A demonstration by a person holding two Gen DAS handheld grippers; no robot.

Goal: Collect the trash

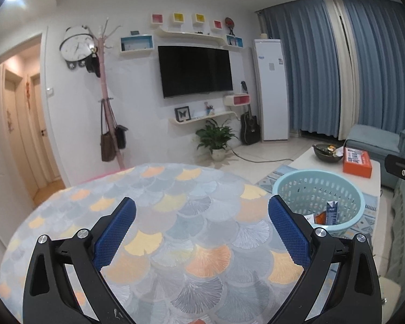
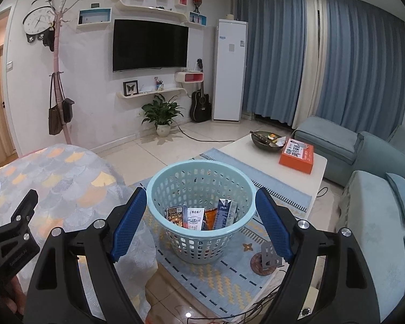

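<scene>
- We've got the left gripper [image 1: 202, 232] spread wide over the round table [image 1: 175, 216] with its fan-patterned cloth, blue pads far apart and nothing between them.
- Over on the other side, our right gripper [image 2: 201, 225] is just as wide open, empty too, hovering above the light blue laundry-style basket [image 2: 199, 240].
- That basket stands on the patterned rug [image 2: 229, 275], just beside the draped edge of the table.
- Inside it we can see the trash: a dark snack packet [image 2: 176, 214], a white carton [image 2: 195, 218], an orange wrapper [image 2: 210, 217] and a blue-and-white milk carton [image 2: 225, 212], all leaning upright against each other.
- From the left wrist view the same basket [image 1: 318, 189] sits off to the right of the table, the milk carton [image 1: 332, 212] poking up inside.
- Beyond it we spot the white coffee table [image 2: 256, 156] carrying a dark bowl [image 2: 267, 141] of odds and ends and an orange box [image 2: 297, 156].
- A small grey metal piece [image 2: 268, 255] lies on the rug near our right finger.
</scene>
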